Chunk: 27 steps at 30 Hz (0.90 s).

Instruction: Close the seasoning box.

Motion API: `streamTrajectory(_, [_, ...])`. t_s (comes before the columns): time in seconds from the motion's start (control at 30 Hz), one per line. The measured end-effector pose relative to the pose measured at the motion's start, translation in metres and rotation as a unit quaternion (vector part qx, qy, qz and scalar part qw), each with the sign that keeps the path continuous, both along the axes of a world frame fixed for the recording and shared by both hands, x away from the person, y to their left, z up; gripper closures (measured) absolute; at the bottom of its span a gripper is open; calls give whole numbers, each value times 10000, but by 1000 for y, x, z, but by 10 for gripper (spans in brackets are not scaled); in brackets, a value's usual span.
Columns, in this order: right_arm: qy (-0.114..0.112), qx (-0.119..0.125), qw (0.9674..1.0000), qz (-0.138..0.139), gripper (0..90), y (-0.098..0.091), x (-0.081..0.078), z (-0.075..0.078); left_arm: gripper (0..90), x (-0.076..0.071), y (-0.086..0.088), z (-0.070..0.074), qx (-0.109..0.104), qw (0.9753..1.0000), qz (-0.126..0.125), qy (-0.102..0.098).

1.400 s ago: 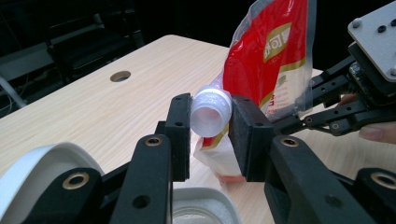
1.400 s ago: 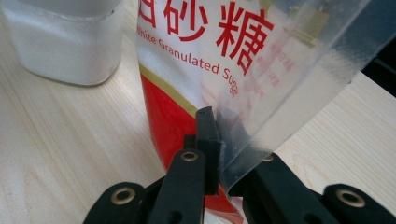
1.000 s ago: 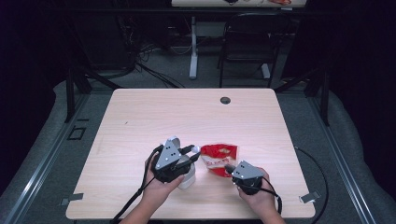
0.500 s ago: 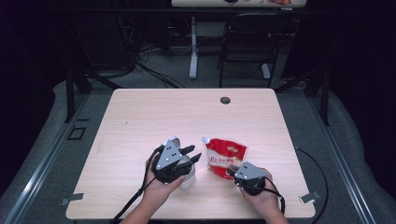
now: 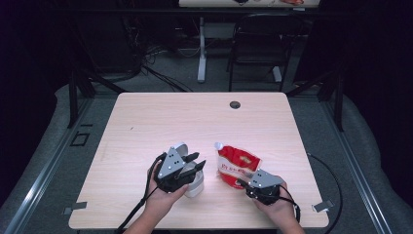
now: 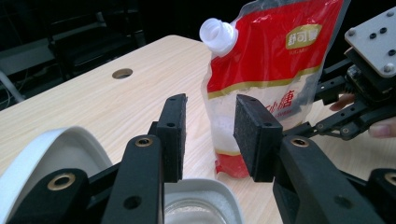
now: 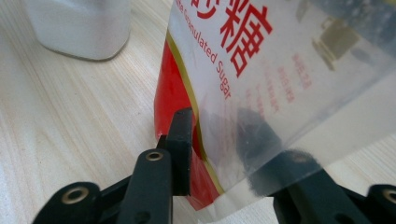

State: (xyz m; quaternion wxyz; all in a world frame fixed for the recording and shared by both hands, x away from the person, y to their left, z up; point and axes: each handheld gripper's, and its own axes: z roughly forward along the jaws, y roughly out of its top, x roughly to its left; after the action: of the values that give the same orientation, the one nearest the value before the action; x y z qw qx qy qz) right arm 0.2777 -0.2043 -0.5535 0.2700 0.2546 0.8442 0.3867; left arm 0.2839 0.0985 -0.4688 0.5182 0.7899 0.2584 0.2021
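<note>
A red and clear sugar pouch [image 5: 238, 165] with a white open spout [image 5: 217, 146] stands tilted near the table's front. My right gripper [image 5: 245, 183] is shut on its lower corner. In the right gripper view the jaws pinch the sugar pouch [image 7: 243, 56] at its bottom edge, right gripper [image 7: 219, 135]. My left gripper [image 5: 196, 162] hovers open just left of the pouch, over a white jar [image 5: 196, 184]. In the left gripper view the left gripper [image 6: 208, 121] holds nothing; the pouch [image 6: 275, 60] and its spout [image 6: 218, 33] stand beyond the gap, and the jar's open mouth [image 6: 196, 205] and raised lid [image 6: 42, 158] lie below.
A round cable hole [image 5: 235, 105] sits near the table's far edge [image 5: 195, 95]. A dark chair [image 5: 258, 44] and a desk leg [image 5: 201, 48] stand beyond the table. The white jar [image 7: 79, 23] is close to the pouch's left. Front edge runs just below my hands.
The pouch has risen from lying flat to standing tilted, its spout up and toward the left gripper. The right gripper has shifted slightly right and nearer. The left gripper has barely moved.
</note>
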Motion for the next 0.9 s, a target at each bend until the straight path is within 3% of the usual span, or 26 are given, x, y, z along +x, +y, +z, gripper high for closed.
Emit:
streamTrajectory(0.2, [171,114,9998,37,612,-2,0,-2,640,0,5,-1,-8,10000,49,16])
streamTrajectory(0.73, [261,273,9993,-49,529,-3,0,0,608,-1,20,0,-75,9998,185,96])
streamTrajectory(0.9, [276,354,9990,-56,511,-4,-1,0,604,-3,28,3,-10,9996,280,26])
